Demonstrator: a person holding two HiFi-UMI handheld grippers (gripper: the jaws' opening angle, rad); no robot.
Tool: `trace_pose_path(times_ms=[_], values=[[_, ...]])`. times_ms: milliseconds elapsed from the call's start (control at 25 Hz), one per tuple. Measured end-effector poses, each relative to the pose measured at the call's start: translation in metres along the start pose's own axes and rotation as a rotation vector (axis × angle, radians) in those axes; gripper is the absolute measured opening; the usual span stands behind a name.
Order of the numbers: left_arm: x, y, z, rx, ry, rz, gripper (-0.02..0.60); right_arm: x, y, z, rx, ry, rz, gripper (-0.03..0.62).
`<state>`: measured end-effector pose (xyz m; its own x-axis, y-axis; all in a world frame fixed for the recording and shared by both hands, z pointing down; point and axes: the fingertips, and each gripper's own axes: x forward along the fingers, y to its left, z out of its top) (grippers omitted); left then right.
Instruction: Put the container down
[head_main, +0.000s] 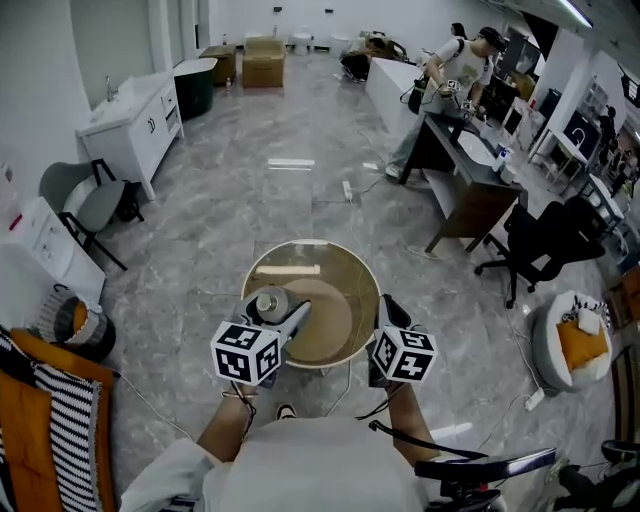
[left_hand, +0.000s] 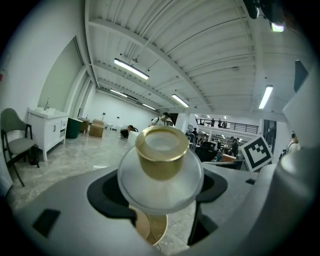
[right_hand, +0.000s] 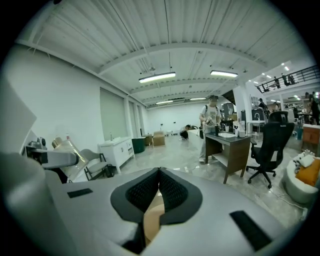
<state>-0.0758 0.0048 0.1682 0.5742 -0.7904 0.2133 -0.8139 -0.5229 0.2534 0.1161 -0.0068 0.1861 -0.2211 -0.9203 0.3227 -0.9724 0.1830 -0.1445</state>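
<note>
Seen from above, a person stands at a small round bench (head_main: 335, 300) with a pale wooden top, on a grey marble floor (head_main: 230, 200).

The left hand-held gripper (head_main: 280, 306) is clamped on a clear container (left_hand: 160, 192) with a gold cap (left_hand: 161, 150). Its jaws stand wide, one pad against each side of the container's clear body. The cap faces upward. In the head view the container sits over the left part of the round bench; the left gripper view shows the wooden top below it through the gap between the jaws. Whether the container's base touches the bench cannot be told.

The right hand-held gripper (right_hand: 159, 175) holds nothing. Its two ribbed black pads meet at their tips, and a sliver of the wooden top shows beneath them. In the head view it lies at the bench's right edge, apart from the container.

Each gripper carries a white cube with black square markers, near the person's forearms at the bottom of the head view.

Around the room: a white cabinet with a sink (head_main: 135, 125) along the left wall, with a grey chair (head_main: 85, 205) just beside it. At upper right another person (head_main: 455, 70) stands at a dark desk (head_main: 470, 160), and a black office chair (head_main: 545, 240) is near that desk. Cardboard boxes (head_main: 263, 60) stand at the far end.
</note>
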Motion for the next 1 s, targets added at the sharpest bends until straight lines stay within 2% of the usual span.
trace_pose_path(times_ms=[200, 440, 840, 1000], values=[[0.024, 0.026, 0.004, 0.010, 0.010, -0.020, 0.337, 0.032, 0.004, 0.015, -0.038, -0.004, -0.016, 0.023], [0.055, 0.042, -0.008, -0.033, 0.052, -0.011, 0.337, 0.062, -0.011, -0.003, -0.038, 0.069, -0.017, 0.023], [0.105, 0.052, -0.026, -0.042, 0.108, 0.089, 0.337, 0.127, -0.042, -0.012, -0.048, 0.141, 0.074, 0.023], [0.117, 0.059, -0.040, -0.042, 0.139, 0.112, 0.337, 0.143, -0.048, -0.030, -0.033, 0.184, 0.098, 0.023]])
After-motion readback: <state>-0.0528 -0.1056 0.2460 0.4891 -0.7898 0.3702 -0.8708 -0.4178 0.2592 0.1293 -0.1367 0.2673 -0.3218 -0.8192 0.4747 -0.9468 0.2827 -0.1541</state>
